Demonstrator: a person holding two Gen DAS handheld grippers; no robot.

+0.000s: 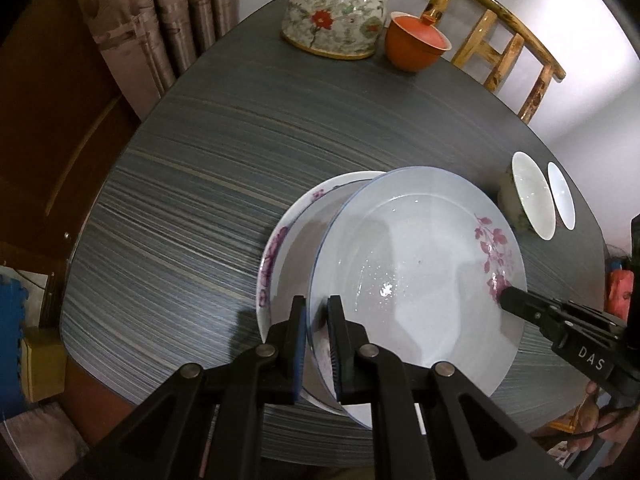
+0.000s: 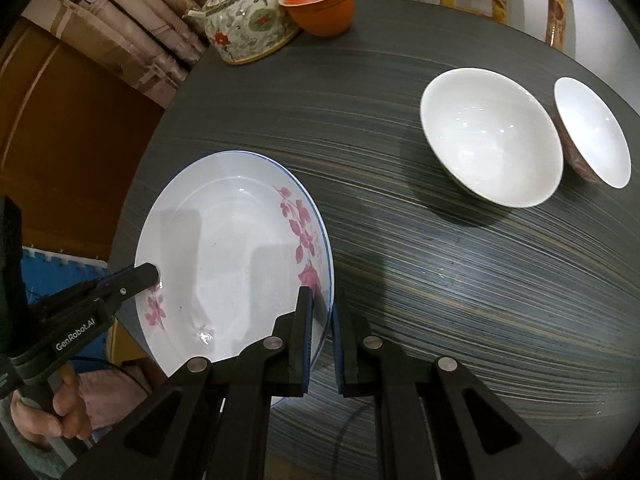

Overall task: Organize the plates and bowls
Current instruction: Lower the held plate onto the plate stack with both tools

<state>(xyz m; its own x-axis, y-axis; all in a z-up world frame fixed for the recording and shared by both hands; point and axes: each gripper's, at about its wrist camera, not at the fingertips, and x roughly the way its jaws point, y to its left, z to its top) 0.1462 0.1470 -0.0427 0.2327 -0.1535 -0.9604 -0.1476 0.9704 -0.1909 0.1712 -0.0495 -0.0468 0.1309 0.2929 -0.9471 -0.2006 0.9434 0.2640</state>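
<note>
1. Top plate (image 1: 420, 272), white with pink flowers, is tilted over a second flowered plate (image 1: 280, 248) on the striped counter (image 1: 180, 184).
2. Left gripper (image 1: 318, 312) fingers pinch the top plate's rim at 6 o'clock.
3. Right gripper (image 2: 322, 312) fingers close on the same plate's rim at 3 o'clock.
4. 2 white bowls (image 2: 490, 138) (image 2: 592, 132) sit at 2 o'clock, well apart.
5. Flowered teapot (image 1: 334, 12) and orange lidded cup (image 1: 416, 42) stand at 12 o'clock.

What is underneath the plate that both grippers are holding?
In the left wrist view, a second floral plate lies on the table under the held plate, showing only at its left. The held plate covers the rest, so anything further beneath cannot be seen.
</note>
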